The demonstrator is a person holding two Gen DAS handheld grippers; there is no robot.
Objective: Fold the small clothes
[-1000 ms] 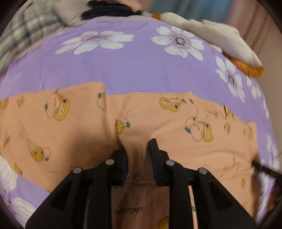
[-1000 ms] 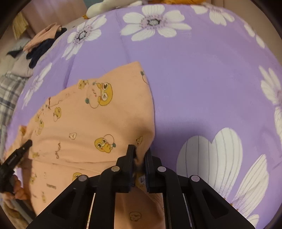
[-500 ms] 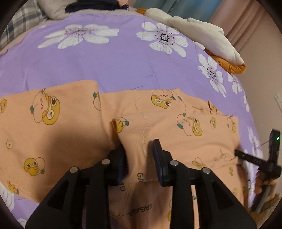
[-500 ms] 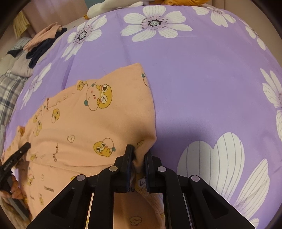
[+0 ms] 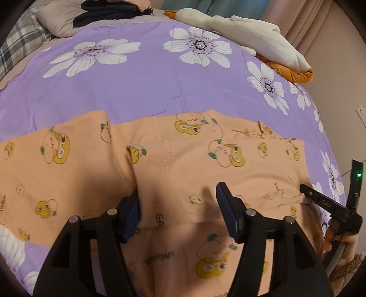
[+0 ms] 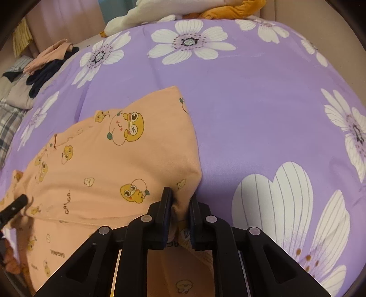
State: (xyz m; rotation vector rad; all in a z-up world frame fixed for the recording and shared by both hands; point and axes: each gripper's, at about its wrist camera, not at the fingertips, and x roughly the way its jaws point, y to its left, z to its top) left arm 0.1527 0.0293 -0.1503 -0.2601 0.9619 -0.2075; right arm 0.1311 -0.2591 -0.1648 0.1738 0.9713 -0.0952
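Nearest me in the left wrist view, my left gripper [image 5: 180,205] has its jaws standing wide apart over the orange pants [image 5: 205,173]; nothing is pinched between them, though the fingers sit right down on the cloth. In the right wrist view, my right gripper [image 6: 180,201] is clamped on a bunched corner of the same pants, at the lower middle of the frame.

The pants lie flat on the purple flowered bedspread [image 5: 148,91], running as a wide band across the middle of the left view, so their long axis goes left to right in that frame. A folded upper layer covers the centre and right part of the band, its edge running up from my left finger. The far left end reaches past the frame edge, and I cannot tell for sure whether that is a leg or the waist.

I judge the next fold turns on this: the cloth lies straight ahead of both grippers, the right one holds the right-hand end, and the free left one is nearer the middle.

Further off, at the top of the left view, sit a white plush toy [image 5: 247,29] and dark clothes [image 5: 109,9].
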